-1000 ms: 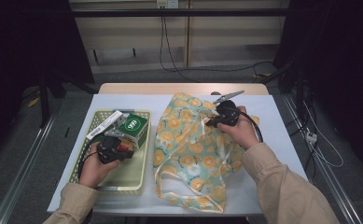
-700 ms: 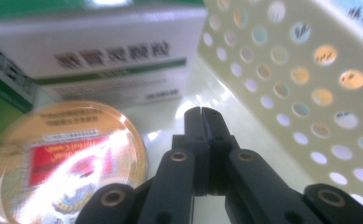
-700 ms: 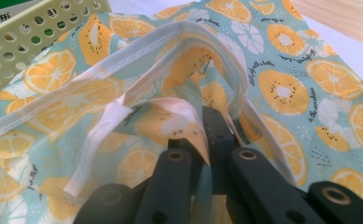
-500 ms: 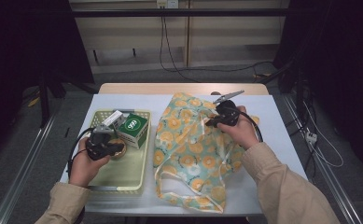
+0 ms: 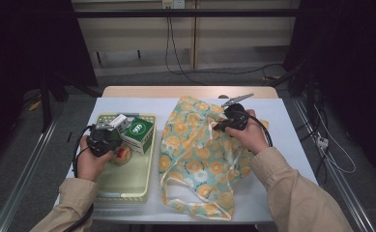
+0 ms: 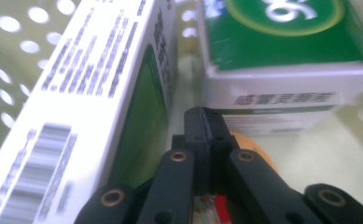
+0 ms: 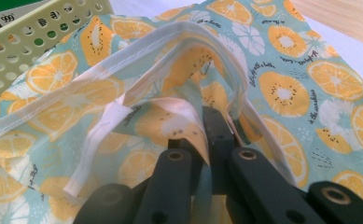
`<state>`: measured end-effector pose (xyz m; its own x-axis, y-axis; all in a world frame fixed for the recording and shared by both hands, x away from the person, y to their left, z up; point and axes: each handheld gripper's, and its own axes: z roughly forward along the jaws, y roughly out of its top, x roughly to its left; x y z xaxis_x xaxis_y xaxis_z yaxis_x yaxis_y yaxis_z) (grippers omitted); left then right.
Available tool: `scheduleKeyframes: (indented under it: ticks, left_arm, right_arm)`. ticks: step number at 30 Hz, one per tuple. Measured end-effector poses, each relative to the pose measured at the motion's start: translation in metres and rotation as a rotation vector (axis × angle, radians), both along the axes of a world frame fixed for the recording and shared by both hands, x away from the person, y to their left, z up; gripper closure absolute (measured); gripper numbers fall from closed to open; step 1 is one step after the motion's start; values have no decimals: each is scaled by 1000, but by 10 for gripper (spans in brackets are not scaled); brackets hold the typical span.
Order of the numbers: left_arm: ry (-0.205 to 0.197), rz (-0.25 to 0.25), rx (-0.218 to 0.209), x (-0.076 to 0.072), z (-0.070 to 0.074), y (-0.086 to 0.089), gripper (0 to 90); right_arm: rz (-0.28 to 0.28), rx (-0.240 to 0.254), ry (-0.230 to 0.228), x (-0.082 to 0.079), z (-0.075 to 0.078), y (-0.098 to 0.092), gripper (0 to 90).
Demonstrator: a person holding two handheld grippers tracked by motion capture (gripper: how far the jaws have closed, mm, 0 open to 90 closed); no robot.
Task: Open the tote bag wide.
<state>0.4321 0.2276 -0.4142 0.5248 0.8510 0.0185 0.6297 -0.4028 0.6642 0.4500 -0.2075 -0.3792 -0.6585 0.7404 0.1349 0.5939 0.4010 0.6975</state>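
Observation:
A pale yellow perforated basket [image 5: 127,186] at the table's left holds a green box [image 5: 138,135], a white box [image 5: 119,121] and a small round orange item [image 5: 122,155]. My left gripper [image 5: 114,140] hovers low in the basket, shut with nothing between its jaws. In the left gripper view its tips [image 6: 205,125] point at the gap between the white box [image 6: 86,93] and the green box [image 6: 282,51]. A fruit-print cloth bag [image 5: 200,159] lies mid-table. My right gripper [image 5: 218,127] is shut on the bag's rim [image 7: 188,116], lifting the mouth a little.
The bag's long white-edged handles [image 5: 195,205] trail toward the near table edge. A wooden strip [image 5: 185,92] runs along the table's far edge. Cables [image 5: 176,58] hang behind it. Metal rails flank the table on both sides.
My left hand has moved left and slightly away over the basket, uncovering the round orange item. The right hand and the bag have kept still.

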Motion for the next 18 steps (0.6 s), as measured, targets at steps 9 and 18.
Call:
scheduleKeyframes:
  ticks: [9,18]
  left_arm:
    - [3,-1,38,8,-5,-6,897]
    - [63,-9,56,13,-12,-11,896]
  right_arm:
    - [13,9,4,0,0,1,887]
    - [13,13,7,0,-1,0,887]
